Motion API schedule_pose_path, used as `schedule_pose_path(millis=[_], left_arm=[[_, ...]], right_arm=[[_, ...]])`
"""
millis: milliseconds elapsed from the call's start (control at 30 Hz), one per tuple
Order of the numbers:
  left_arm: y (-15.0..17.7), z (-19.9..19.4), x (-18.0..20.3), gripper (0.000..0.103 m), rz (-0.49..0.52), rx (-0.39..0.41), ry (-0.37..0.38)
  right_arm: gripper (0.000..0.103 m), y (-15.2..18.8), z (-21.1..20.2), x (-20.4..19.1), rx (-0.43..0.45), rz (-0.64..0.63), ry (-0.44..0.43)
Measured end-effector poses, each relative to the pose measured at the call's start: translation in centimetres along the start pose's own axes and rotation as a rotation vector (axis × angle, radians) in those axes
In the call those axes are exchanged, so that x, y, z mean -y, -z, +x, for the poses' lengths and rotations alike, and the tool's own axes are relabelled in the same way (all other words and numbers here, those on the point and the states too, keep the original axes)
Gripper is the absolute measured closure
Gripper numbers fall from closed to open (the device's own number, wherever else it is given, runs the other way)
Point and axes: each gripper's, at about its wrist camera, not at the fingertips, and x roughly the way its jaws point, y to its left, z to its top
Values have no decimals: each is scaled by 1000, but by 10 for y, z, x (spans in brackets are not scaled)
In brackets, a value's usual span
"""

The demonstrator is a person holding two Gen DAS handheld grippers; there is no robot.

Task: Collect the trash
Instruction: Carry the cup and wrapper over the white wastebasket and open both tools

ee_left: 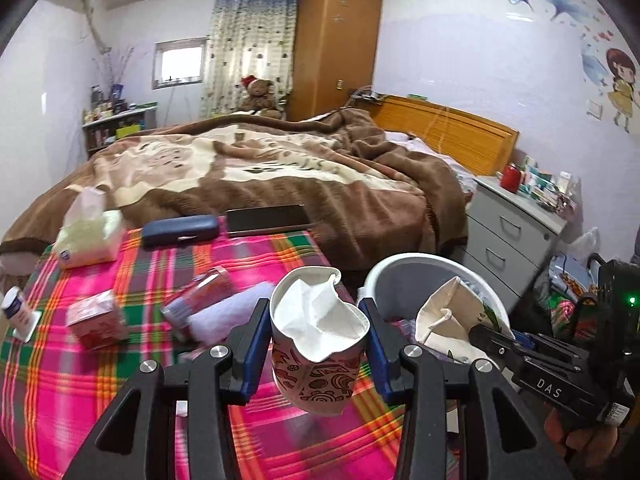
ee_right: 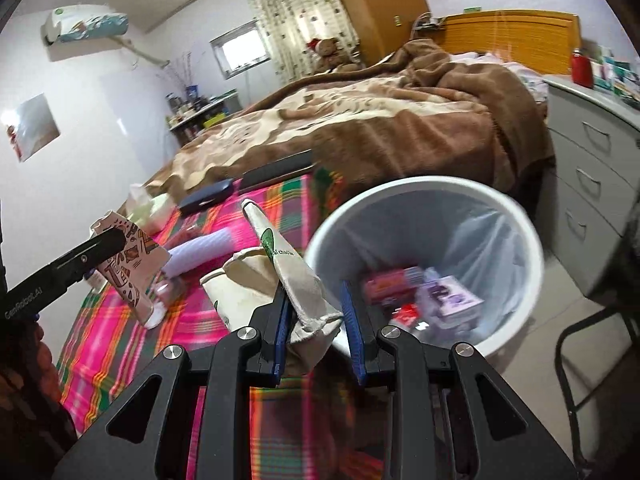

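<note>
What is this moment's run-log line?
left gripper: shut on patterned paper cup | right gripper: shut on crushed beige cup | bin: ahead

Patterned paper cup (ee_left: 318, 360) stuffed with tissue, held aloft; crumpled cream cup (ee_right: 280, 276) beside white bin (ee_right: 516, 216).

Both grippers (ee_left: 318, 344) (ee_right: 316, 320) clamped, side by side

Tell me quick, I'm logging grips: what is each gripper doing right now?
Left gripper: closed on the patterned paper cup.
Right gripper: closed on the crushed beige paper cup.
</note>
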Motion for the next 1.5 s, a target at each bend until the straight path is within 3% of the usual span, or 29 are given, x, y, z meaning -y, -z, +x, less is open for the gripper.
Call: schedule_pose_path(millis=[400, 667, 1133, 1167, 1233, 1267, 1333, 1500], left_arm=[[-15, 39, 60, 59, 55, -16, 103], [-16, 70, 93, 59, 82, -49, 160], [-12, 113, 122, 58, 114, -97, 152], [-12, 114, 121, 57, 107, -100, 158], [-12, 114, 120, 34, 93, -92, 150], [-12, 114, 120, 32, 89, -87, 151], [-12, 113, 117, 31, 76, -88, 169], [-13, 107, 113, 31, 76, -83, 151]], right_arm=[[77, -14, -12, 41, 42, 44, 145], [77, -19, -2, 63, 23, 58, 235], [75, -24, 15, 85, -42, 25, 310], [74, -25, 16, 85, -43, 19, 307], [72, -25, 17, 85, -53, 15, 285], [64, -25, 16, 86, -57, 18, 274], [52, -25, 16, 87, -53, 22, 271], [51, -24, 7, 88, -37, 39, 268]])
